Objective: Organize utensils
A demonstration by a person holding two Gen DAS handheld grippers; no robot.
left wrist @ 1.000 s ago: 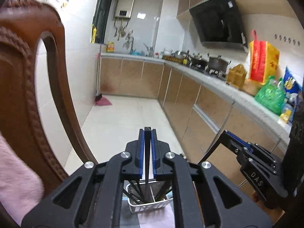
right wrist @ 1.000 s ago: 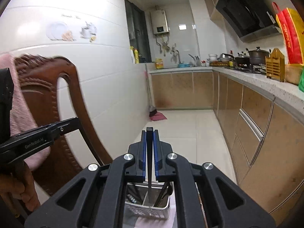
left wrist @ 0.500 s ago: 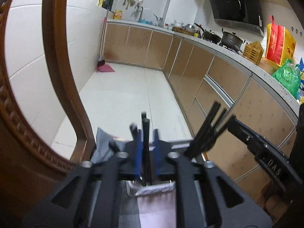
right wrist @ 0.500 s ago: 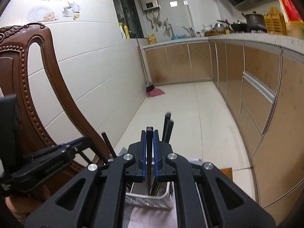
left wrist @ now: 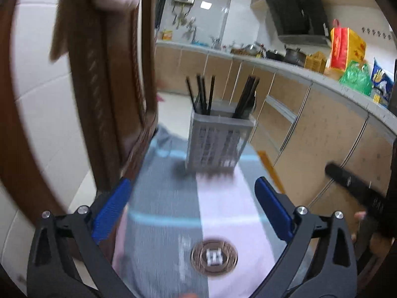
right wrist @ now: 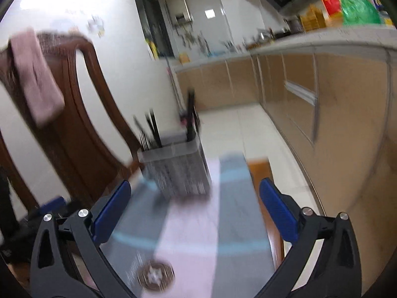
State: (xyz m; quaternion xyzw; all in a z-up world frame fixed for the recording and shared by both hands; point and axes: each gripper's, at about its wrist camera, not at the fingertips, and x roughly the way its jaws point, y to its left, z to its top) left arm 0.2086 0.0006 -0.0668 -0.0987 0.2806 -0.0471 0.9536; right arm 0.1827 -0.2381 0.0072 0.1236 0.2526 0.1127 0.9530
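A grey slotted utensil basket (left wrist: pixel 218 141) (right wrist: pixel 176 168) stands on a grey and pink striped cloth (left wrist: pixel 193 213) (right wrist: pixel 203 226) at the far end of a small table. Several black chopsticks (left wrist: pixel 206 94) (right wrist: pixel 191 116) stand upright in it, in two bunches. My left gripper (left wrist: pixel 193 186) hangs low over the cloth in front of the basket; its jaws are opening wide and nothing is between them. My right gripper (right wrist: pixel 196 188) is likewise in front of the basket, jaws opening wide and empty. Both views are blurred by motion.
A brown round coaster with a white emblem (left wrist: pixel 214 258) (right wrist: pixel 155 275) lies on the cloth near me. A carved wooden chair (left wrist: pixel 104 87) (right wrist: pixel 82 114) with a pink towel (right wrist: pixel 34 77) stands at the left. Kitchen cabinets (left wrist: pixel 310 124) run along the right.
Both grippers have dropped from above the basket to just over the cloth, and both went from shut on chopsticks to wide open. The chopsticks now stand in the basket.
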